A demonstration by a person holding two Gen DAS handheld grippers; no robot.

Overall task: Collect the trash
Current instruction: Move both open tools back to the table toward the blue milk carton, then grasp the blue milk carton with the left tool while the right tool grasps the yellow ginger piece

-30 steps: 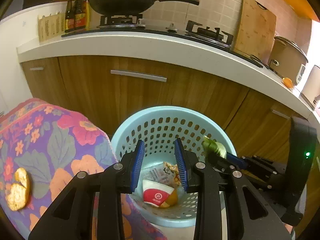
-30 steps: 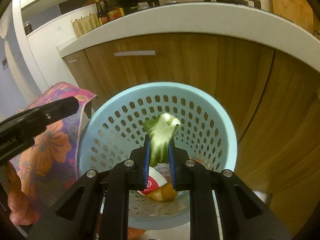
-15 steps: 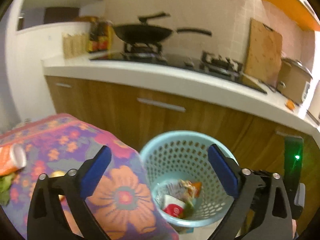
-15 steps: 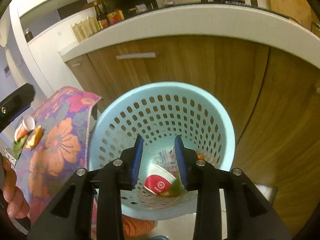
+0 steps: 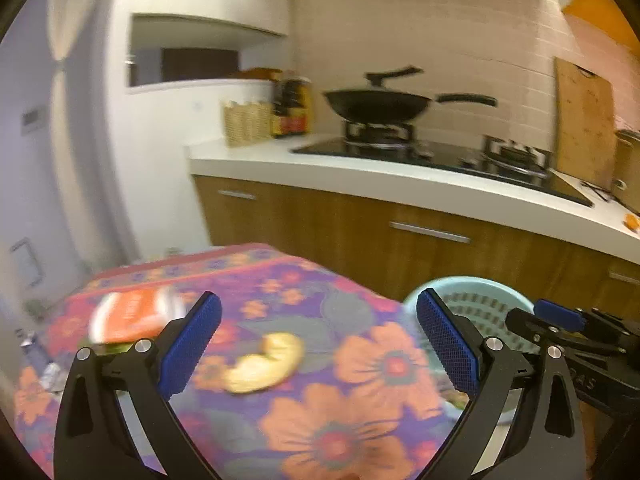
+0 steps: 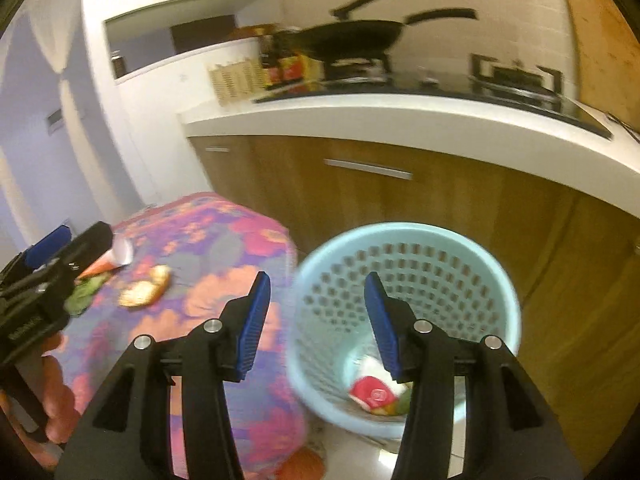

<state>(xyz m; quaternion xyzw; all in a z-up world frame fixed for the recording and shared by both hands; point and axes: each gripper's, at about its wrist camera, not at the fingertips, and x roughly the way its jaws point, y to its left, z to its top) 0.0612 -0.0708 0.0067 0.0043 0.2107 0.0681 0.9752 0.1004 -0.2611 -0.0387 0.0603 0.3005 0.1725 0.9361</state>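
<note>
Left wrist view: left gripper (image 5: pixel 318 350) gapes wide over the peel (image 5: pixel 264 364) on the tablecloth (image 5: pixel 360 420); probably soft, light, so pinch its middle. Right gripper (image 6: pixel 316 320) half-open, empty, beside the basket (image 6: pixel 404 236).

A white countertop (image 5: pixel 400 176) is running along above wooden cabinets (image 5: pixel 360 236) with metal handles (image 5: pixel 430 232). A black wok (image 5: pixel 378 106) is sitting on the gas hob (image 5: pixel 400 148), with bottles (image 5: pixel 292 108) and a woven holder (image 5: pixel 246 122) beside it. A wooden cutting board (image 5: pixel 584 124) is leaning against the pale tiled wall (image 5: pixel 420 28). Warm light is glowing on the white walls, and a floral cloth (image 5: pixel 320 380) is covering the table.
</note>
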